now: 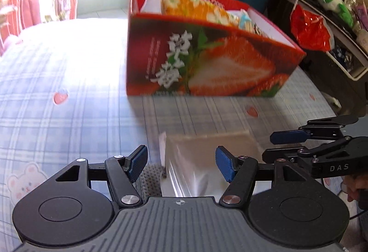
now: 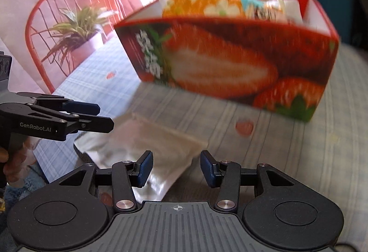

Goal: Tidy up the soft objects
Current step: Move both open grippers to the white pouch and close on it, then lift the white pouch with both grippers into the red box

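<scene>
A red strawberry-printed box [image 1: 207, 63] stands on the plaid bed sheet; it also shows in the right wrist view [image 2: 230, 68]. It holds an orange floral soft item [image 1: 195, 8] and other packed soft items [image 2: 264, 8]. A clear plastic-wrapped packet [image 1: 207, 155] lies flat in front of the box, with a grey knitted piece [image 1: 149, 180] at its near left corner. My left gripper [image 1: 181, 165] is open just above the packet's near edge. My right gripper [image 2: 176, 168] is open over the packet's [image 2: 147, 143] right corner. Each gripper shows in the other's view, to the side.
A dark shelf unit [image 1: 333, 28] with a red foil bag [image 1: 308, 28], green plush and jars stands right of the bed. A red wire chair [image 2: 46, 40] and a potted plant [image 2: 78, 31] stand to the left. The sheet [image 1: 57, 81] spreads left of the box.
</scene>
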Action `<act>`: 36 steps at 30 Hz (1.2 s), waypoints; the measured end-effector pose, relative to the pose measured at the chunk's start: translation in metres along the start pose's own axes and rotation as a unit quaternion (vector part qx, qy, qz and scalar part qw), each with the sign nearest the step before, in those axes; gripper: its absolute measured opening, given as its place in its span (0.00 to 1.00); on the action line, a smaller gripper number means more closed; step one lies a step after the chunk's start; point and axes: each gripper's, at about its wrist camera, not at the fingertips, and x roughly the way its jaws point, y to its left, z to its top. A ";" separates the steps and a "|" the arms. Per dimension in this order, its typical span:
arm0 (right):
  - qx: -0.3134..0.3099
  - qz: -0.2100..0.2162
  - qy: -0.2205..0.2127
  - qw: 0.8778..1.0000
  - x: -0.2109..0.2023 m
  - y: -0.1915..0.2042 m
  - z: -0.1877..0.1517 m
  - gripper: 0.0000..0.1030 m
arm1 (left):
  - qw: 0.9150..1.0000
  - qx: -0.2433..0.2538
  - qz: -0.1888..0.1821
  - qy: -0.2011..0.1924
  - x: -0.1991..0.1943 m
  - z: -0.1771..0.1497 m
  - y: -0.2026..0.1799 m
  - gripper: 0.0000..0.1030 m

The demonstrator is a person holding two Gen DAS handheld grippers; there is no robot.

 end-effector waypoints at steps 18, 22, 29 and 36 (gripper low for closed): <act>0.060 0.033 0.038 0.997 0.026 -0.008 -0.001 0.43 | 0.996 -0.031 -0.054 0.068 0.037 0.003 0.012 0.65; 0.066 0.039 0.039 0.996 0.033 -0.010 0.004 0.42 | 0.995 -0.039 -0.058 0.071 0.046 0.009 0.011 0.66; 0.079 0.036 0.027 0.996 0.041 -0.013 0.014 0.39 | 0.992 -0.074 -0.082 0.062 0.056 0.017 0.015 0.55; 0.047 0.019 0.019 0.999 0.038 -0.012 0.017 0.34 | 0.989 -0.093 -0.099 0.054 0.058 0.015 0.014 0.51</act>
